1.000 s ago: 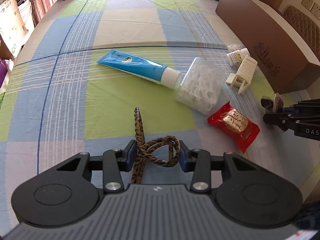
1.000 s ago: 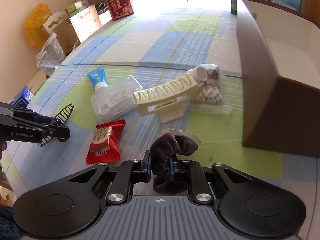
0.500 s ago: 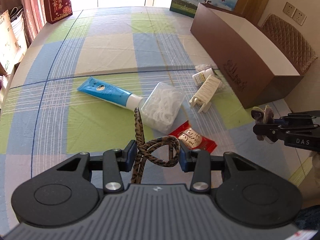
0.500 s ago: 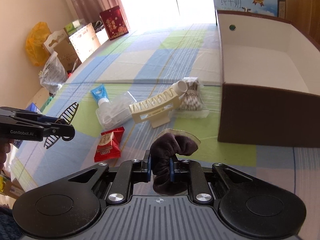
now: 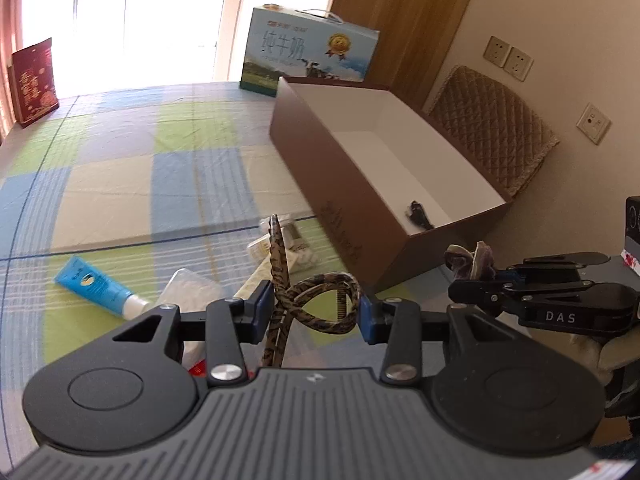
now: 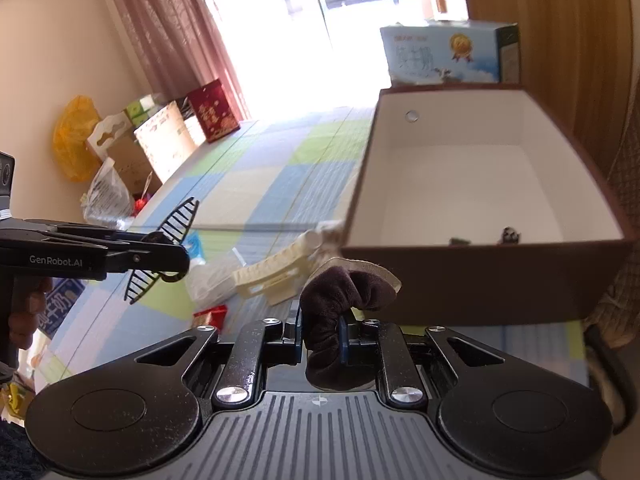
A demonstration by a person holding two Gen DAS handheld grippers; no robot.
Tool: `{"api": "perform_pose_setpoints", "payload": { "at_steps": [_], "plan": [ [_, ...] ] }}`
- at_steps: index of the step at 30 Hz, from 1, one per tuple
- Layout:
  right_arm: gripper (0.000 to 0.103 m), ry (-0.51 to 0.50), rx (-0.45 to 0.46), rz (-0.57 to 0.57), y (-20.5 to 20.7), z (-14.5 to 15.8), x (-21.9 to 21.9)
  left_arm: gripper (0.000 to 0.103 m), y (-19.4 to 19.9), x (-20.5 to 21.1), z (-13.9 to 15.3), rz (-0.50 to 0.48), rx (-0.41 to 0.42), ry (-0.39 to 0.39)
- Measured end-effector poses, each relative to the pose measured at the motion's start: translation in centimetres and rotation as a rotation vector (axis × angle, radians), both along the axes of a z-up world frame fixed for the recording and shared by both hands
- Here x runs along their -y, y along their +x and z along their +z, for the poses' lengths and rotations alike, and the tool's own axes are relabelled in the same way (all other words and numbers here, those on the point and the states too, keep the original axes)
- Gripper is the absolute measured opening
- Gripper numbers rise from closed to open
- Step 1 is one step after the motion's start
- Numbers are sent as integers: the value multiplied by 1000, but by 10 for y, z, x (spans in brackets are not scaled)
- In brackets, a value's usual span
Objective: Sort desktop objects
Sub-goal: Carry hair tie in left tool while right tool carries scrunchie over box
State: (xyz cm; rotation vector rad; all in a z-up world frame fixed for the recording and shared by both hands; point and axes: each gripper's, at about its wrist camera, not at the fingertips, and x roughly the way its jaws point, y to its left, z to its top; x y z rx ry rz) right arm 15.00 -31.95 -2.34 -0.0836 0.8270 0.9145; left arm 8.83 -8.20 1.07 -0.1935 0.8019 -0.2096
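Note:
My left gripper (image 5: 316, 314) is shut on a leopard-print hair clip (image 5: 320, 308), held in the air short of the brown box (image 5: 344, 216). My right gripper (image 6: 320, 332) is shut on a dark velvet scrunchie (image 6: 340, 292), just before the box's near wall (image 6: 480, 276). The box is white inside and holds a small dark item (image 5: 418, 213). On the checked cloth lie a blue tube (image 5: 94, 286), a clear floss-pick case (image 5: 188, 288), a cream comb (image 6: 272, 276), a cotton-swab pack (image 5: 280, 240) and a red snack packet (image 6: 210, 316).
A blue milk carton (image 5: 308, 54) stands behind the box. A red gift box (image 5: 34, 80) sits at the table's far left corner. A quilted chair back (image 5: 492, 136) is right of the box. Bags and cartons (image 6: 120, 148) crowd the floor to the left.
Both grippers have risen and tilted up toward the box, so its white inside now shows. Each keeps its hold: the hair clip on the left, the scrunchie on the right.

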Motion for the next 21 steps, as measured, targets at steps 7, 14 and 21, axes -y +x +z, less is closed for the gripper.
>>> {"api": "perform_pose_setpoints", "payload": {
  "at_steps": [7, 14, 21],
  "plan": [
    [14, 13, 70, -49, 35, 23, 38, 37, 41, 58, 14, -89, 63, -37],
    [14, 7, 117, -61, 78, 35, 64, 37, 84, 100, 17, -113, 78, -59],
    [14, -11, 140, -23, 125, 30, 61, 37, 137, 124, 11, -94, 61, -50]
  ]
}}
